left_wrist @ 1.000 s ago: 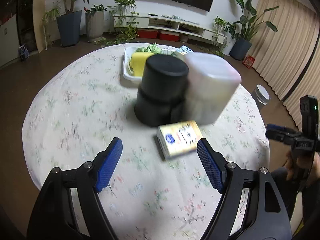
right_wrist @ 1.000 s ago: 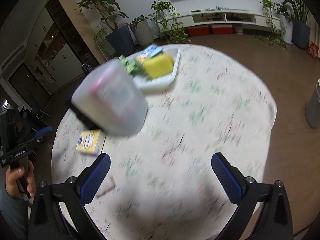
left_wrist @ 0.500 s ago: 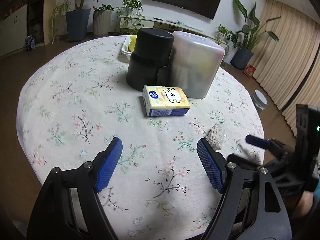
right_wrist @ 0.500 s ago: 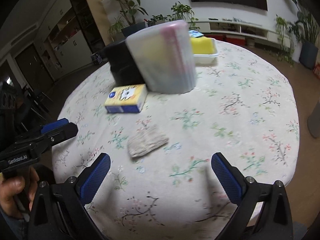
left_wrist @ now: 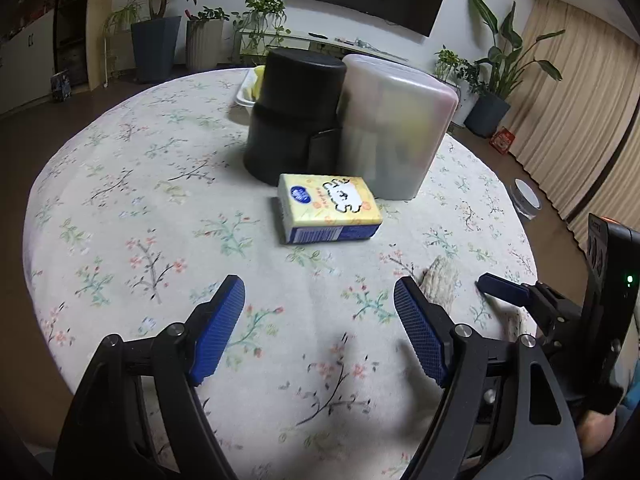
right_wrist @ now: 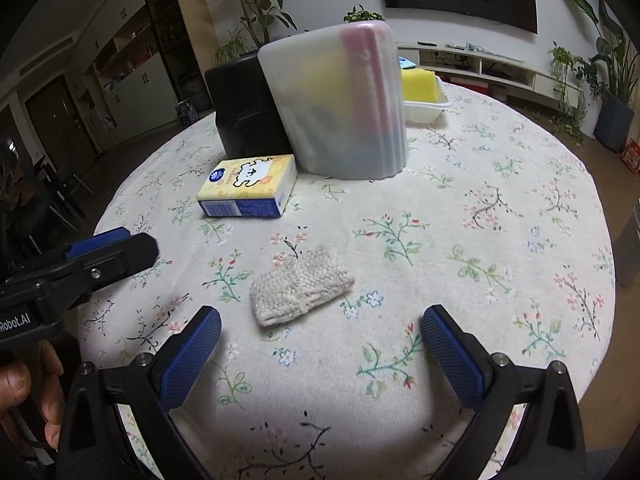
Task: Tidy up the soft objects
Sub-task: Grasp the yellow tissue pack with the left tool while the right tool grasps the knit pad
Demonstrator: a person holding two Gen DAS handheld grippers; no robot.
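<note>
A beige knitted cloth point(right_wrist: 301, 290) lies on the floral tablecloth just ahead of my open, empty right gripper point(right_wrist: 320, 356); it also shows in the left wrist view point(left_wrist: 440, 282). A yellow tissue pack point(left_wrist: 330, 208) lies ahead of my open, empty left gripper point(left_wrist: 318, 328), and shows in the right wrist view point(right_wrist: 250, 186). Behind it stand a black container point(left_wrist: 294, 114) and a frosted plastic bin point(left_wrist: 394, 128). A white tray point(right_wrist: 426, 106) with a yellow sponge point(right_wrist: 418, 84) sits at the far side.
The round table point(left_wrist: 120, 208) has a floral cloth. The right gripper point(left_wrist: 520, 300) shows at the right edge of the left wrist view. The left gripper point(right_wrist: 108, 250) shows at the left of the right wrist view. Potted plants and a TV shelf stand beyond.
Both grippers have dropped lower and pulled back toward the near table edge. The knitted cloth has come into view in front of the right gripper. Both grippers stay open.
</note>
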